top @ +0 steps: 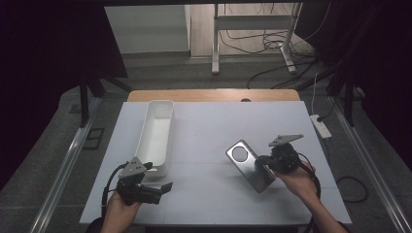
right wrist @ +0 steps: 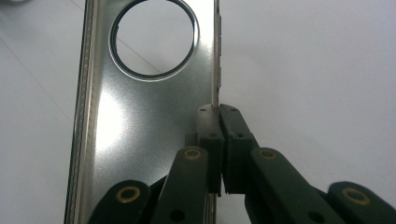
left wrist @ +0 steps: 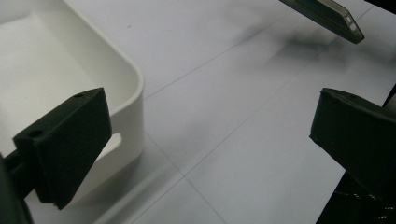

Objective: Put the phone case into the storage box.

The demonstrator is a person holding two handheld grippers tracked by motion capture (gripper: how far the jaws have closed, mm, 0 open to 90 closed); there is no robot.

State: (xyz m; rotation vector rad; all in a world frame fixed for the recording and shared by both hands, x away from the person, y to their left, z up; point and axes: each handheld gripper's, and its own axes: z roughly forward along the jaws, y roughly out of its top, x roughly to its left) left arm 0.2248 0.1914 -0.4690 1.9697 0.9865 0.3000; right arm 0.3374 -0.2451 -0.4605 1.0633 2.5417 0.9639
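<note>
My right gripper (right wrist: 218,112) has its fingers clamped on the thin side wall of a light, slippery, flexible phone case (top: 249,165) tilted above the worktop (top: 204,131), while my left gripper (top: 164,188) waits, fingers apart, beside the white tray (top: 156,133).

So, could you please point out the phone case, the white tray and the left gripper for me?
phone case (right wrist: 140,121), right gripper view, on its shiny flat back below the round hole.
white tray (top: 156,132), high view, on its inner floor.
left gripper (top: 167,186), high view, between its open fingers.
</note>
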